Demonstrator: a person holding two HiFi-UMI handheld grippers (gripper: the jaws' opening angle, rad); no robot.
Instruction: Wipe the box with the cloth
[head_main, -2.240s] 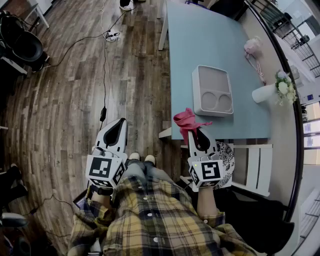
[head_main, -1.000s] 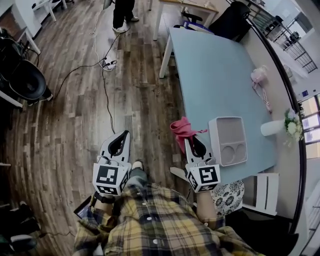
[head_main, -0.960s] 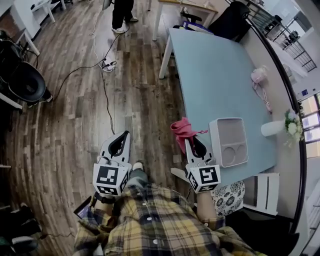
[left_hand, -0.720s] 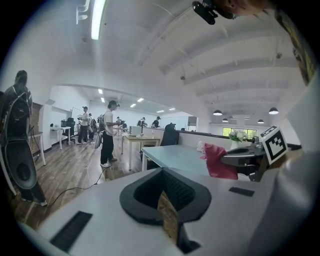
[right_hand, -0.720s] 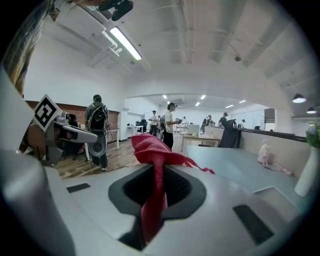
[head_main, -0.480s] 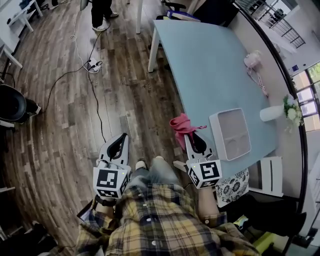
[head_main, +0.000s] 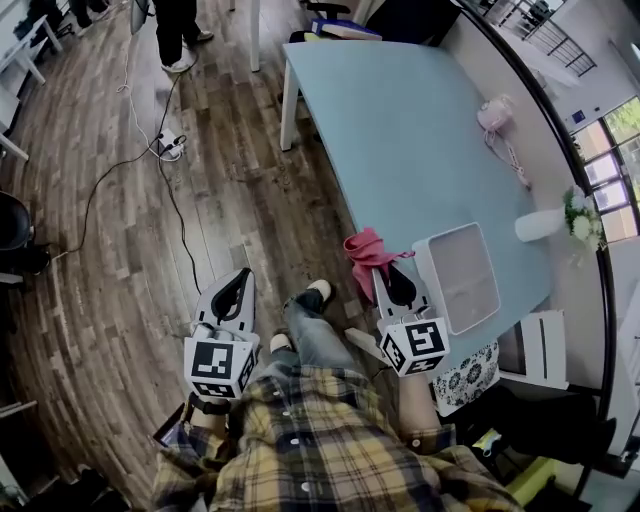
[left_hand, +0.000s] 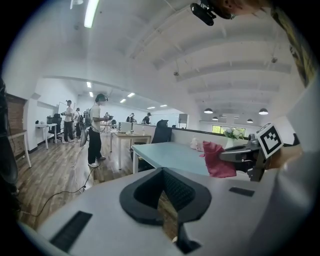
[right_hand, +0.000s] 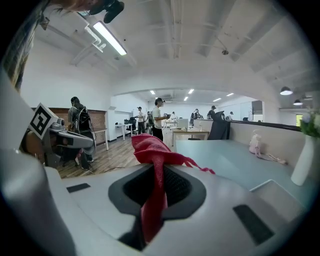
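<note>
The right hand-held gripper (head_main: 386, 280) pinches the cloth (head_main: 367, 250). The box (head_main: 458, 277) lies just to its right, farther from the closed, empty left hand-held gripper (head_main: 233, 292).

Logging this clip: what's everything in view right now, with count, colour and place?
rectangular light blue table: one, light blue, ahead on the right
rectangular white plastic box: one, white, on the table's near end
red fabric cloth: one, red, in the right claw, left of the box
pink soft item: one, pink, table's far right side
white vase of flowers: one, white, table's right edge
white power strip with cables: one, white, wooden floor on the left
standing person: one, dark trousers, far end
left claw: shut, empty, over floor
right claw: shut on the cloth
</note>
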